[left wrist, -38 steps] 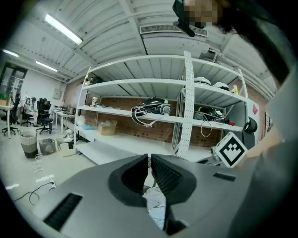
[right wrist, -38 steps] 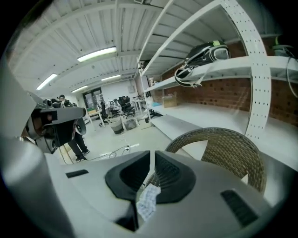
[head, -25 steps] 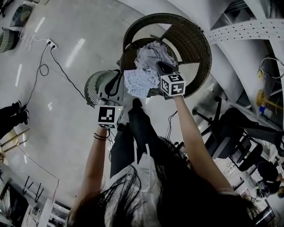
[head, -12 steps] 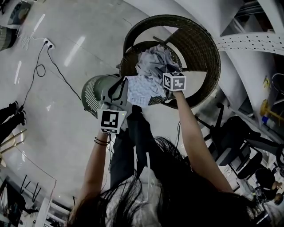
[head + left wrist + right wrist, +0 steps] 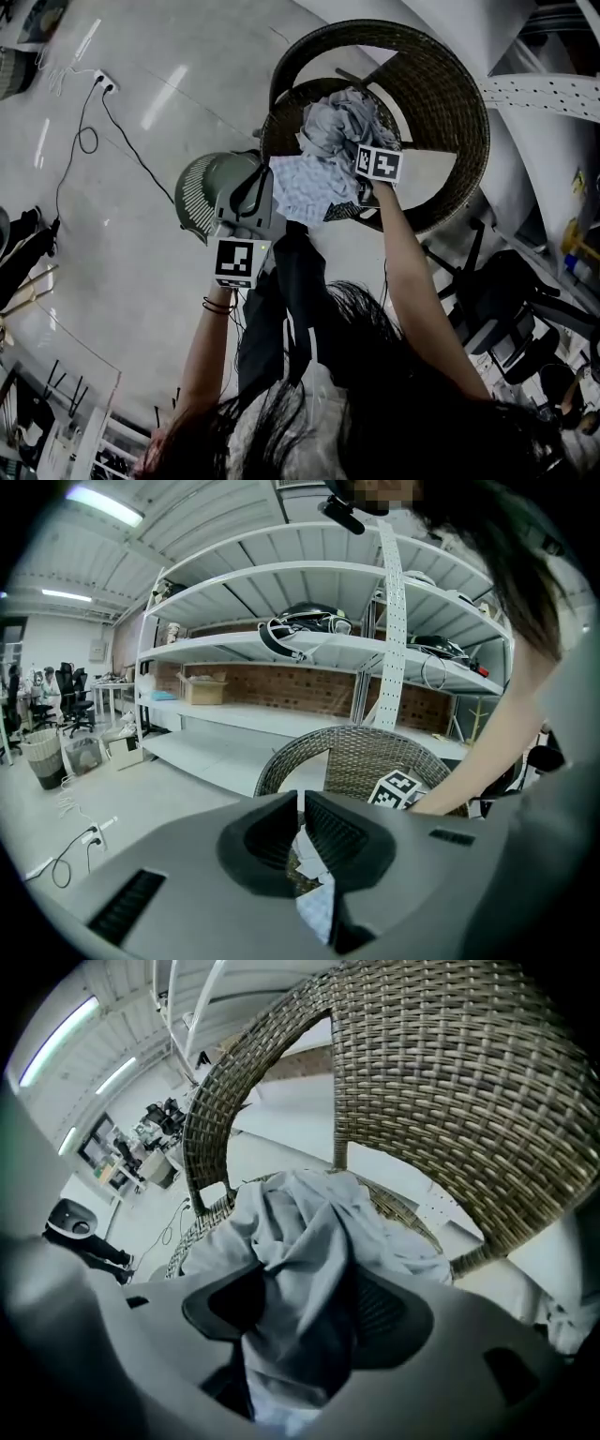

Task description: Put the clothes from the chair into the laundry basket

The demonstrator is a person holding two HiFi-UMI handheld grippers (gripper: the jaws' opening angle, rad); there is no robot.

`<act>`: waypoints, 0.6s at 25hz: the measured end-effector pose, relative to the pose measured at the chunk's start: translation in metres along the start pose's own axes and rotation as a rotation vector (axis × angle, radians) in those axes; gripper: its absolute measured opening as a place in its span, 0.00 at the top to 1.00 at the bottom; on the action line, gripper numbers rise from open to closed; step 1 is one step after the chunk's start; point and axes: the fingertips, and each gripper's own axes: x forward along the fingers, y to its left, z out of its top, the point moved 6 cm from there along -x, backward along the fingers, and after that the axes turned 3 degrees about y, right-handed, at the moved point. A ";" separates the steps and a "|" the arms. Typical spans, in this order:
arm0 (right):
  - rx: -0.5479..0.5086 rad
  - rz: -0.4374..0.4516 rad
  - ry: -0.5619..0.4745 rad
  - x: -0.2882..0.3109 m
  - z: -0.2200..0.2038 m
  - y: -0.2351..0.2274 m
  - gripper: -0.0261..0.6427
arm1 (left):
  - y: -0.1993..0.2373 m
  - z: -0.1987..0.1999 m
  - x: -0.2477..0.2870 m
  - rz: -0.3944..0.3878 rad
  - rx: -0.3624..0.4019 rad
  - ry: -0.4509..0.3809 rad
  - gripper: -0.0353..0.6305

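- While your left gripper [image 5: 302,803] points at the wicker chair [image 5: 361,757], its fingers [image 5: 342,834] stand almost together. They pinch a pale patterned cloth [image 5: 317,907] in the narrow slot between them.
- That cloth fills the slot from the fingertips back toward the gripper body, and it widens into a loose flap at the near end.
- In the head view the patterned cloth [image 5: 309,187] spreads out from your left gripper's [image 5: 270,187] fingertips toward your right gripper [image 5: 366,155]. It hangs across the front edge of the chair [image 5: 450,84].
- Your right gripper [image 5: 300,1302] has its jaws wide and opening, with its fingers [image 5: 394,1312] far apart.
- A grey garment [image 5: 309,1241] is bunched between those fingers. One dark fold runs down the gap toward the gripper body.
- The rest of the garment is heaped just past the fingertips on the chair's seat, with the woven back [image 5: 450,1082] rising beyond it.
- The head view shows the grey garment [image 5: 342,117] piled ahead of your right fingers, touching the patterned cloth.
- The laundry basket [image 5: 197,192] sits on the floor on the outer side of your left fingers, partly hidden by that gripper.
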 end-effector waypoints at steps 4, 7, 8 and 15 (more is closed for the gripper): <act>0.018 -0.010 -0.055 -0.007 0.007 0.004 0.87 | 0.000 -0.003 -0.006 0.007 -0.006 0.005 0.92; 0.063 0.054 -0.089 -0.019 0.015 0.009 0.89 | 0.000 -0.002 -0.016 0.014 -0.004 0.006 0.92; 0.084 0.086 -0.105 -0.024 0.019 0.011 0.89 | 0.000 0.000 -0.019 0.018 -0.002 0.004 0.92; 0.184 0.280 -0.276 -0.095 0.058 0.034 0.89 | 0.002 0.018 -0.050 0.046 -0.015 -0.033 0.92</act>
